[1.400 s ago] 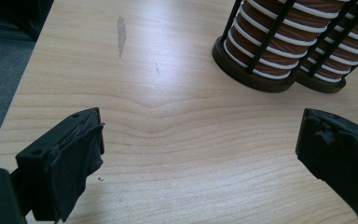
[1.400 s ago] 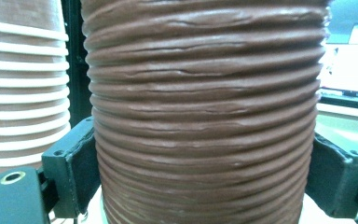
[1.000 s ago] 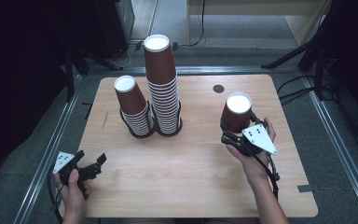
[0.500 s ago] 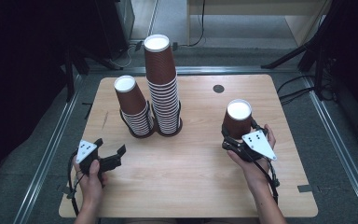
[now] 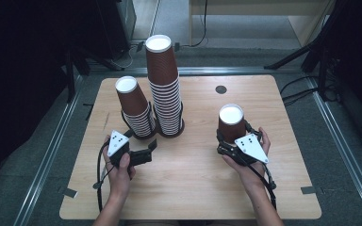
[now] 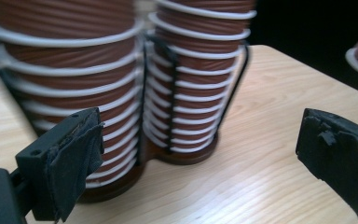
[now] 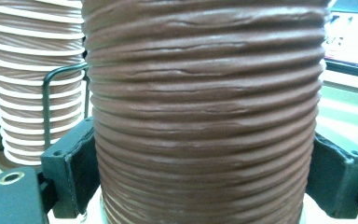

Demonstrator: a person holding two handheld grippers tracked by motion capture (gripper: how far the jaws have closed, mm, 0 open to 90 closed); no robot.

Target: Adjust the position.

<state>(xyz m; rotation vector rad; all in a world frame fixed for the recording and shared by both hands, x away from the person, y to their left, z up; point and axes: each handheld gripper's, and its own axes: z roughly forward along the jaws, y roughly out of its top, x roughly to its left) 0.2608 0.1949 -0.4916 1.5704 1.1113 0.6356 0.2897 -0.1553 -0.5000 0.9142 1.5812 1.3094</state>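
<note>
Two stacks of brown ribbed paper cups stand upside down in black wire holders: a short stack [image 5: 134, 110] [image 6: 60, 70] and a tall stack [image 5: 166, 89] [image 6: 198, 74]. My left gripper [image 5: 147, 150] [image 6: 203, 140] is open, level with the base of the short stack and just in front of it, with nothing between its pads. To the right, my right gripper [image 5: 229, 141] [image 7: 200, 182] is shut on a single brown cup [image 5: 231, 123] [image 7: 205, 107], one pad on each side of its lower wall. The cup's white end faces up.
The wooden table [image 5: 193, 188] has a small dark round disc [image 5: 221, 89] at the back right. Open tabletop lies between my hands and along the front edge. Metal rails [image 5: 47, 155] run along the floor on both sides, and black stand legs [image 5: 306, 52] rise behind.
My left gripper has moved from the table's front left corner rightward and forward, up to the short stack. The right gripper with its cup has settled slightly lower and straighter.
</note>
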